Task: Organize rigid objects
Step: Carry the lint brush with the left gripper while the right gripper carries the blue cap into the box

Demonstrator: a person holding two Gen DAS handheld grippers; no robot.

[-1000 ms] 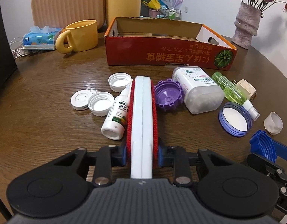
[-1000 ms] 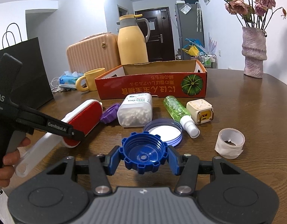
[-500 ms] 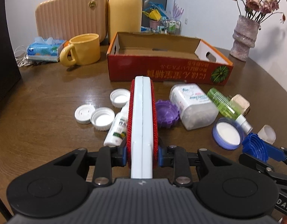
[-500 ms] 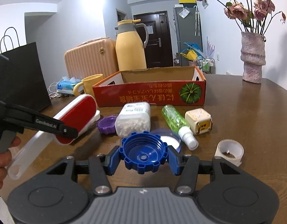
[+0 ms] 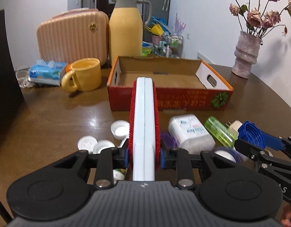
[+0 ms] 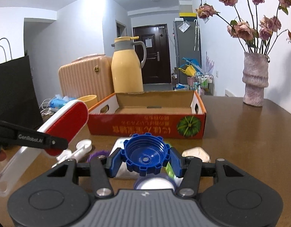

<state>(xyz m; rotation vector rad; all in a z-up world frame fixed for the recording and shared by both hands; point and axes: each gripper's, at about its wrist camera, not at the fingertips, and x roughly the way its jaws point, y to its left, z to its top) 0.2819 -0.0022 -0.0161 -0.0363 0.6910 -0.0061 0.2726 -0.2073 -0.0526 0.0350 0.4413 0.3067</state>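
Brush [image 6: 67, 121] handle shows only from right wrist, white caps [image 5: 86, 143] only from left.

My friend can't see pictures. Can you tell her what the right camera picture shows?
The right tongs grip a blue plastic cap above a cluttered wooden table. Ahead sits an open, empty red cardboard box. At left, the other tongs hold a red-and-white lint brush.

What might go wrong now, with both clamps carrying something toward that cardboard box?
The long lint brush sticks far out of the left gripper, so its tip could knock the box wall. The right gripper pinches the blue cap only by its ridged rim; it could slip. Both grippers are close together and might collide.
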